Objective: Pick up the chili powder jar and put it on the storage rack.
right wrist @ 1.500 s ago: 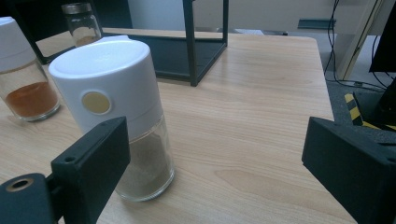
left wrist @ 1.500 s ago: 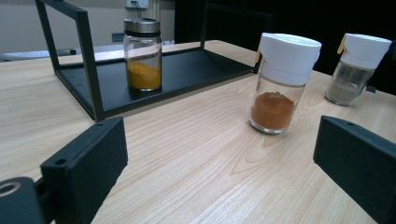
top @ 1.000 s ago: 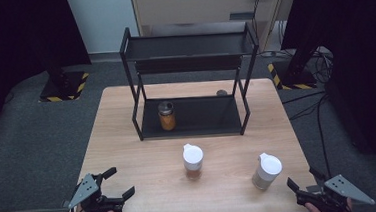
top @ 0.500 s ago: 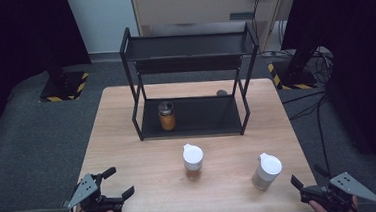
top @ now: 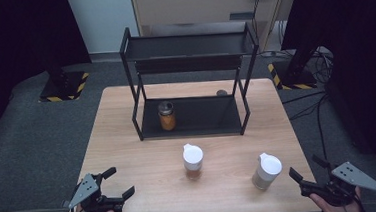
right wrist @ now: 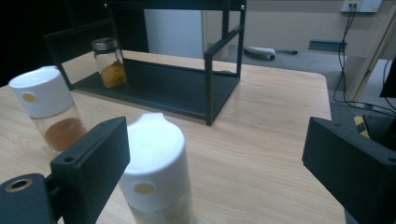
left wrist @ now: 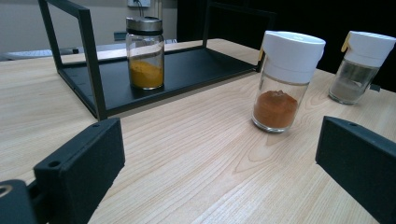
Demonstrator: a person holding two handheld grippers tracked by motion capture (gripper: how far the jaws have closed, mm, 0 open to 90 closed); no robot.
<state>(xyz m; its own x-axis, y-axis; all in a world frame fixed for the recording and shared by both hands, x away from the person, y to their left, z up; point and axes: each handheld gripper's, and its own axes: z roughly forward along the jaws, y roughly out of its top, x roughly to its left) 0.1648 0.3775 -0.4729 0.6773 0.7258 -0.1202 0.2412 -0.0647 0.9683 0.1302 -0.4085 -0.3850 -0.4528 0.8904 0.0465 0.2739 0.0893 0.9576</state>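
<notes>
The wooden surface (top: 143,139) stands in a dark room and carries a black rack (top: 189,81) with an orange jar (top: 166,116) on its lower shelf. My right tongs (top: 306,175) are spread wide, just beside the pale jar (top: 266,170) near the front edge. My left tongs (top: 114,184) are spread too, empty. If I approach crooked, I think one jaw can push this jar over.
</notes>
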